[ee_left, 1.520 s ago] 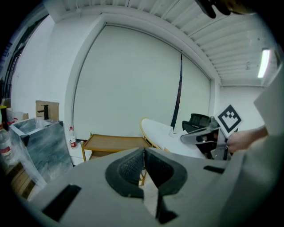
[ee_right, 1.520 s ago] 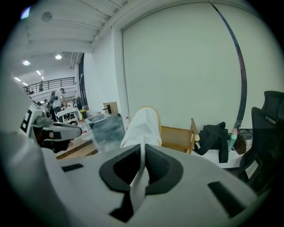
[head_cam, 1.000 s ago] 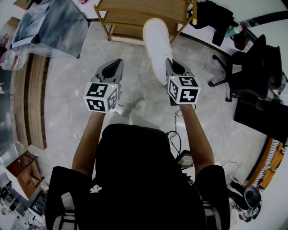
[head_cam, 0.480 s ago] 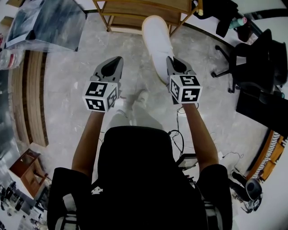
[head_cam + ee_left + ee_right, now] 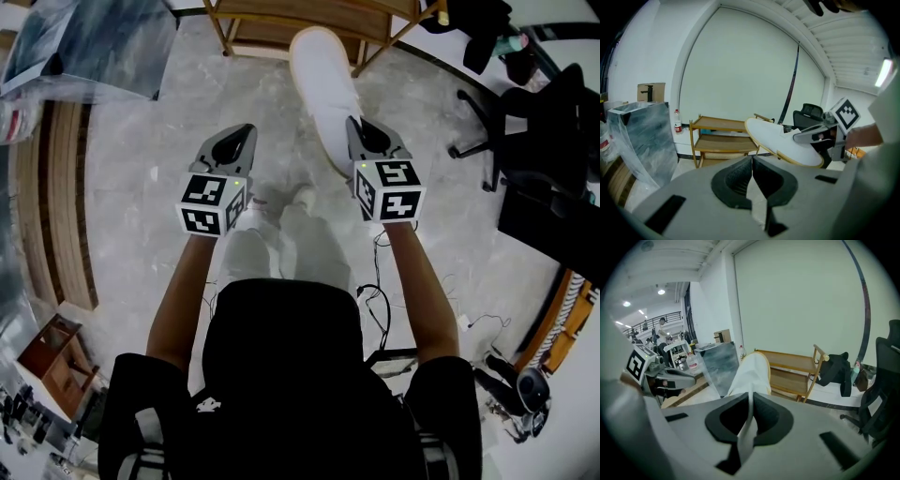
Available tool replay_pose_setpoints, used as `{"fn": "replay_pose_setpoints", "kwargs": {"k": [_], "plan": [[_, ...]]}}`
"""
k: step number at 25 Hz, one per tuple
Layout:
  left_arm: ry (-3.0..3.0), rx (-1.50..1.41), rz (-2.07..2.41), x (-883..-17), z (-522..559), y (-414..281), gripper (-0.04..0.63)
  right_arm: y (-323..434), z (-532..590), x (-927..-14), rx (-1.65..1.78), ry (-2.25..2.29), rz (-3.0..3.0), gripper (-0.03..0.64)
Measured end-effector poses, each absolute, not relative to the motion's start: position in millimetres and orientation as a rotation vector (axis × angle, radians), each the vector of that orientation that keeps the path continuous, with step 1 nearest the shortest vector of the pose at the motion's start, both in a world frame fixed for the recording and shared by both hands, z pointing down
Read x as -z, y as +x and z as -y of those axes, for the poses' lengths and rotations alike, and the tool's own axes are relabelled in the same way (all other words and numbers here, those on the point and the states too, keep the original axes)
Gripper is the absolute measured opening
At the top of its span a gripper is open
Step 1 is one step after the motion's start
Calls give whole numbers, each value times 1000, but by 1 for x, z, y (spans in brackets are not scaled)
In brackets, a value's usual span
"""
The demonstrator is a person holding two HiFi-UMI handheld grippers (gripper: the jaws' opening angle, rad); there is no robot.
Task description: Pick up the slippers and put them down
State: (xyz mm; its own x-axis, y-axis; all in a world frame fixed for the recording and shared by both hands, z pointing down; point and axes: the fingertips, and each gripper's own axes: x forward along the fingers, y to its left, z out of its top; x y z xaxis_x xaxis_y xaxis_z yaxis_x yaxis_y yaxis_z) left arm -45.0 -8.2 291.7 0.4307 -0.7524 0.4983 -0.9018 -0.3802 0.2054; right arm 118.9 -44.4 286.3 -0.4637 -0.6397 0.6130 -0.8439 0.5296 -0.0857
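Note:
One white slipper point(image 5: 323, 89) with a tan-edged sole hangs above the marble floor, toe pointing at the wooden shelf. My right gripper point(image 5: 354, 122) is shut on its heel end. In the right gripper view the slipper point(image 5: 750, 373) runs forward from between the closed jaws of the right gripper point(image 5: 751, 394). My left gripper point(image 5: 246, 128) hovers level with it, a little to the left, shut with nothing in it. From the left gripper point(image 5: 752, 159) the slipper point(image 5: 783, 143) shows sole-up at the right. No second slipper is in view.
A low wooden shelf point(image 5: 309, 19) stands just ahead. At far left is a plastic-wrapped box point(image 5: 94, 42), with wooden planks point(image 5: 56, 206) beside it. A black office chair point(image 5: 544, 122) is at right. Cables point(image 5: 375, 300) lie by the person's feet point(image 5: 300, 197).
Both grippers have sunk toward the floor, the right one still holding the slipper. The shelf has slid toward the top edge of the head view.

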Motion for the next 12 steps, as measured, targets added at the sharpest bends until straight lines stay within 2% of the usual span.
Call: {"fn": "replay_pose_setpoints", "kwargs": {"k": [12], "plan": [[2243,-426,1342,-421,0,-45,8,103,47,-389,-453,1216,2266,9]]}}
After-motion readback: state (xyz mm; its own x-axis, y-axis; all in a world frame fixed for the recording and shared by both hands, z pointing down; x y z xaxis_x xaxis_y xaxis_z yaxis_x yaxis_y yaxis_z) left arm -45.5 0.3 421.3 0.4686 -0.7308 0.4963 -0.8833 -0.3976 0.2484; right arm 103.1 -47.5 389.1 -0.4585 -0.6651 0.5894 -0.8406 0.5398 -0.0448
